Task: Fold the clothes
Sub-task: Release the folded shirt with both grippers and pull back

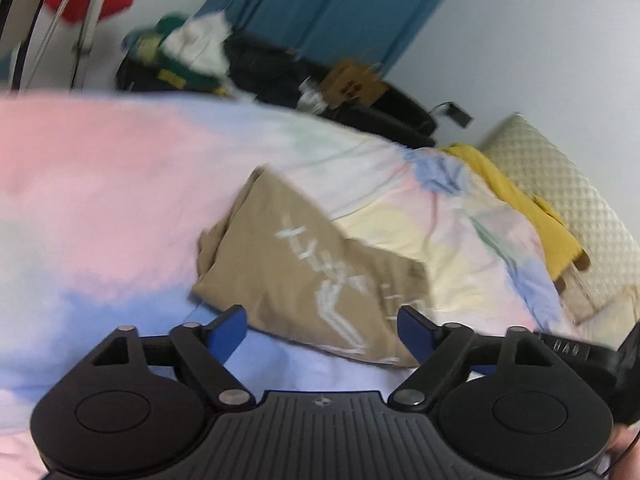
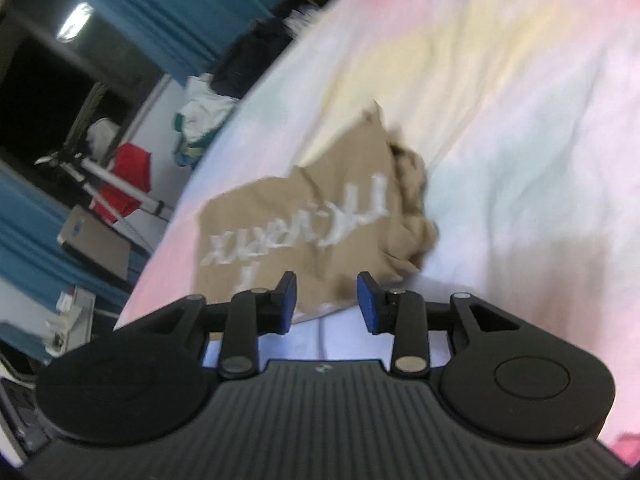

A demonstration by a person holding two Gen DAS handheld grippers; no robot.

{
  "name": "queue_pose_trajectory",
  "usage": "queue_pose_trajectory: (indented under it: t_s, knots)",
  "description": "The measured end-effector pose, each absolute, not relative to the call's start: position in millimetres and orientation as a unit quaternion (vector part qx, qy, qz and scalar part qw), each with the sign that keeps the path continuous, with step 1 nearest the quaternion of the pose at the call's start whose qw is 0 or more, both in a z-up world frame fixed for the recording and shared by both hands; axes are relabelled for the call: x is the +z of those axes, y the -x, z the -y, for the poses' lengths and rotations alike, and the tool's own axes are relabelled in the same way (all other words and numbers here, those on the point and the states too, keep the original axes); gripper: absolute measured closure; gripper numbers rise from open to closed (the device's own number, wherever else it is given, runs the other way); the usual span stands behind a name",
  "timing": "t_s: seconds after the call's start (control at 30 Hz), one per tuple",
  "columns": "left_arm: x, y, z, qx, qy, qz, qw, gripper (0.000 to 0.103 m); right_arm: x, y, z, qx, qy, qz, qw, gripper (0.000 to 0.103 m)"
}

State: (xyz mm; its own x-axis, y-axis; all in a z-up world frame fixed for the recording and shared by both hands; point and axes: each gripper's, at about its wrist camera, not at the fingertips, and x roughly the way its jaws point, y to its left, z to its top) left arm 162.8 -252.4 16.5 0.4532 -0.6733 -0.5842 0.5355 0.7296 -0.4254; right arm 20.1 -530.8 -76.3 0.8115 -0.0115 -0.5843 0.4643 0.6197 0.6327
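Both tools hang with nothing in them: left tool [image 1: 322, 330] has its jaws wide apart, right tool [image 2: 327, 303] about half apart, each just above the near edge of the tan printed shirt [image 1: 304, 272] lying folded on the pastel bedspread [image 1: 100, 184]. It looks soft, light and floppy, so I'd pinch it at a flat folded corner, not the bunched side.

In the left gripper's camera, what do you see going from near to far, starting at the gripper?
Left gripper → tan shirt with white letters → pastel bedsheet → dark pile of clothes → blue curtain.
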Motion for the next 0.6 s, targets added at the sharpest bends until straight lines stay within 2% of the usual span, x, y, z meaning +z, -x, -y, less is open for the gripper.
queue_pose_trajectory:
  t_s: [0.07, 0.1, 0.17, 0.43, 0.6]
  knots:
    - [41, -135, 247, -0.36, 0.069, -0.358, 0.859, 0.008, -49, -2, 519, -0.134, -0.385, -0.253, 0.877, 0.037]
    - [53, -122, 242, -0.36, 0.058, -0.345, 0.865, 0.002, -36, 4, 512, -0.131, -0.371, -0.243, 0.887, 0.032]
    - [76, -95, 235, -0.361, 0.036, -0.319, 0.876, 0.0, -12, 17, 500, -0.126, -0.342, -0.225, 0.903, 0.02]
    - [121, -11, 212, -0.362, -0.019, -0.258, 0.895, 0.0, 52, 71, 445, -0.107, -0.24, -0.171, 0.95, 0.02]
    - [124, 24, 188, -0.352, -0.026, -0.228, 0.907, 0.0, 53, 97, 419, -0.107, -0.192, -0.15, 0.964, 0.02]
